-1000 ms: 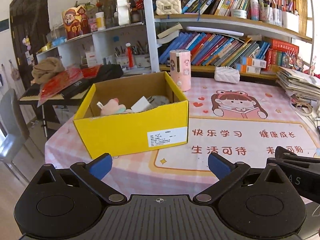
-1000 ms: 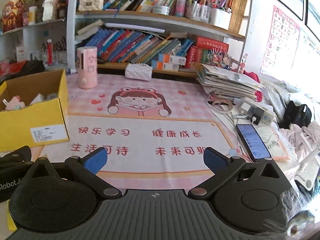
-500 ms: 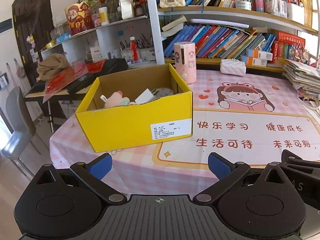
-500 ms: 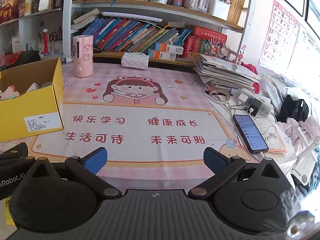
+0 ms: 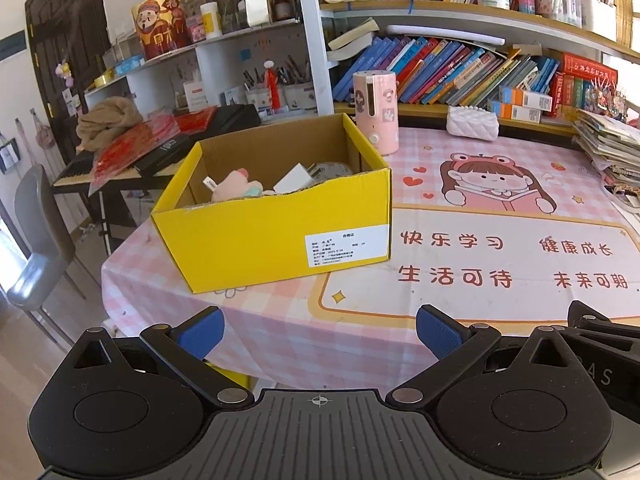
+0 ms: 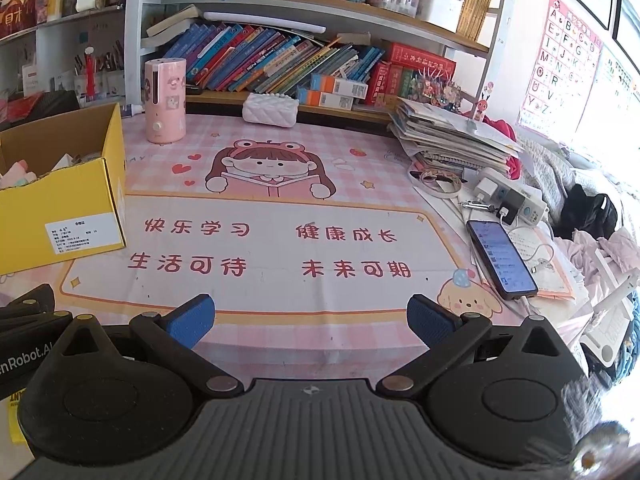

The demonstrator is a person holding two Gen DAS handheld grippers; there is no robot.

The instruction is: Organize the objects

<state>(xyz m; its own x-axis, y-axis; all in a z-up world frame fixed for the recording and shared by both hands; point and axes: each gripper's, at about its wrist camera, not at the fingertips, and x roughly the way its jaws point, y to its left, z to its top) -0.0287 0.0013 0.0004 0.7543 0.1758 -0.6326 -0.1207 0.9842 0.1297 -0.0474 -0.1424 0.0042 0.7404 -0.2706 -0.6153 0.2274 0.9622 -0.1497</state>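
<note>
Cardboard box [image 5: 276, 216] on table [image 5: 280, 332], left of printed mat [image 6: 260, 248]; plush toy [image 5: 236, 186] and charger [image 5: 294, 178] in box; humidifier [image 6: 165, 100] far behind box; pouch [image 6: 270, 109] right of humidifier; phone [image 6: 500, 258] and paper stack [image 6: 448, 136] at right edge.

The right gripper [image 6: 310, 318] is being held wide apart, empty, over the mat [image 6: 260, 248]; a yellow box [image 6: 60, 208] is sitting left, a phone [image 6: 500, 258] right.
</note>
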